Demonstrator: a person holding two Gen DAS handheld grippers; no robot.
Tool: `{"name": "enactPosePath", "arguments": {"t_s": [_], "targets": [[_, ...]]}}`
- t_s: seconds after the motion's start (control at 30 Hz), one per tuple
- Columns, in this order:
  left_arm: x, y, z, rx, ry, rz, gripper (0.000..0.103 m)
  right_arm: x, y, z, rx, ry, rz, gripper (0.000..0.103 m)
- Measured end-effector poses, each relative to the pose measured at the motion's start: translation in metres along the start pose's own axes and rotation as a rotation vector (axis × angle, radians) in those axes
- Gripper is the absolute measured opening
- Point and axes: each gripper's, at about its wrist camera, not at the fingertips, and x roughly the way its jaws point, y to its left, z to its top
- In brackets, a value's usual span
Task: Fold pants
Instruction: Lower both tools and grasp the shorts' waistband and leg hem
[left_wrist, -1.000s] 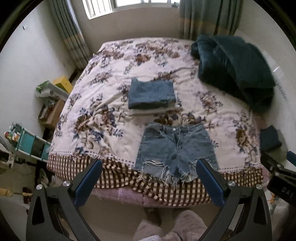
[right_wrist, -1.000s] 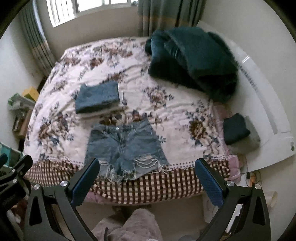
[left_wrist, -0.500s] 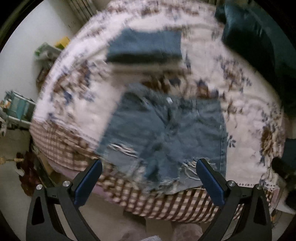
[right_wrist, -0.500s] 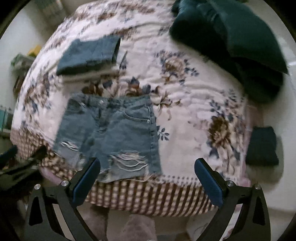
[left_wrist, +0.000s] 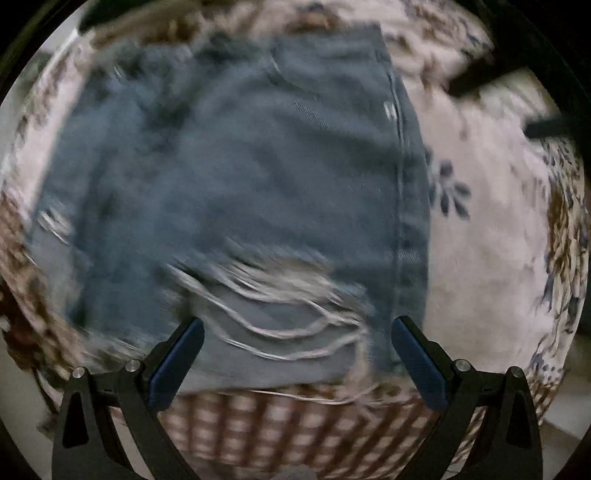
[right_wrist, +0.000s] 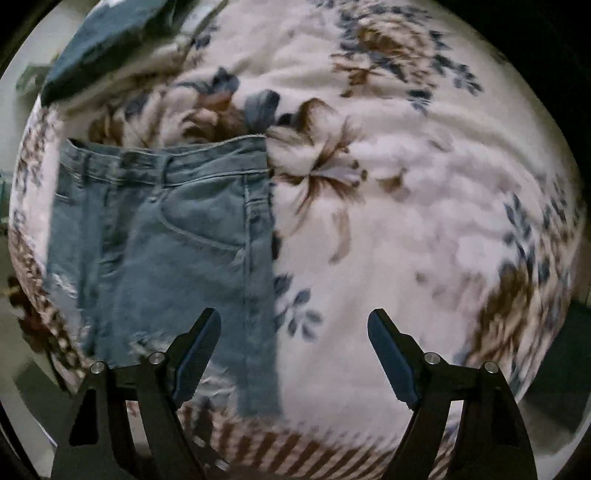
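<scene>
Light blue denim shorts (left_wrist: 240, 177) with frayed, ripped hems lie flat on the floral bedspread (left_wrist: 491, 236), waistband away from me. My left gripper (left_wrist: 297, 339) is open and empty, close above the right leg's frayed hem near the bed's front edge. In the right wrist view the shorts (right_wrist: 177, 243) fill the left half, waistband at top. My right gripper (right_wrist: 293, 332) is open and empty, over the shorts' right side seam and the bare bedspread (right_wrist: 424, 221) beside it.
A folded pile of denim (right_wrist: 107, 40) lies on the bed behind the shorts, at top left of the right wrist view. The brown checked bed skirt (left_wrist: 280, 424) hangs below the front edge. A dark shape (left_wrist: 476, 77), perhaps my right gripper, shows at top right.
Both grippers have dropped from a high view of the whole bed to close above the shorts' right side. Both stay open.
</scene>
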Motion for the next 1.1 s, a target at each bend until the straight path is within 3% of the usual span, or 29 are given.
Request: {"name": "enactPosePath", "arguments": {"t_s": [0.13, 0.2, 0.3, 0.37, 0.4, 0.43, 0.47, 0.5, 0.53, 0.6, 0.63, 0.67, 0.87, 1.03, 1.1], "targets": [[0.022, -0.012, -0.013, -0.062, 0.041, -0.089, 0.103, 0.027, 0.004, 0.023, -0.070, 0.026, -0.005, 0.079], [0.028, -0.020, -0.019, -0.042, 0.024, -0.042, 0.102, 0.038, 0.007, 0.033, -0.080, 0.036, 0.024, 0.075], [0.033, -0.022, -0.020, -0.013, -0.005, 0.011, 0.088, 0.049, 0.011, 0.046, -0.065, 0.043, 0.075, 0.074], [0.026, -0.012, -0.018, -0.050, -0.034, -0.021, 0.057, 0.058, 0.015, 0.053, -0.049, 0.055, 0.119, 0.074], [0.019, -0.006, -0.018, -0.063, -0.051, -0.042, 0.047, 0.063, 0.017, 0.057, -0.043, 0.069, 0.134, 0.074], [0.011, -0.002, -0.017, -0.062, -0.066, -0.057, 0.026, 0.072, 0.018, 0.062, -0.037, 0.098, 0.147, 0.074], [0.005, 0.000, -0.016, -0.056, -0.074, -0.069, 0.016, 0.078, 0.018, 0.066, -0.030, 0.110, 0.155, 0.074], [-0.002, 0.003, -0.015, -0.051, -0.076, -0.079, 0.014, 0.083, 0.020, 0.069, -0.026, 0.108, 0.164, 0.069], [-0.006, 0.006, -0.014, -0.054, -0.074, -0.094, 0.010, 0.085, 0.021, 0.070, -0.031, 0.098, 0.176, 0.050], [-0.018, 0.015, -0.013, -0.062, -0.076, -0.116, 0.007, 0.086, 0.023, 0.071, -0.039, 0.085, 0.185, 0.035], [-0.029, 0.021, -0.012, -0.063, -0.080, -0.122, 0.005, 0.084, 0.023, 0.069, -0.036, 0.074, 0.181, 0.022], [-0.038, 0.025, -0.012, -0.065, -0.090, -0.125, 0.005, 0.081, 0.023, 0.067, -0.035, 0.063, 0.182, 0.018], [-0.090, 0.060, -0.011, -0.093, -0.137, -0.142, 0.004, 0.046, 0.020, 0.053, 0.017, -0.002, 0.244, 0.016], [-0.096, 0.115, -0.018, -0.115, -0.184, -0.150, 0.004, 0.009, 0.026, 0.047, 0.021, -0.048, 0.264, 0.015], [-0.102, 0.112, -0.026, -0.126, -0.205, -0.150, 0.004, -0.008, 0.034, 0.044, 0.010, -0.070, 0.267, 0.015]]}}
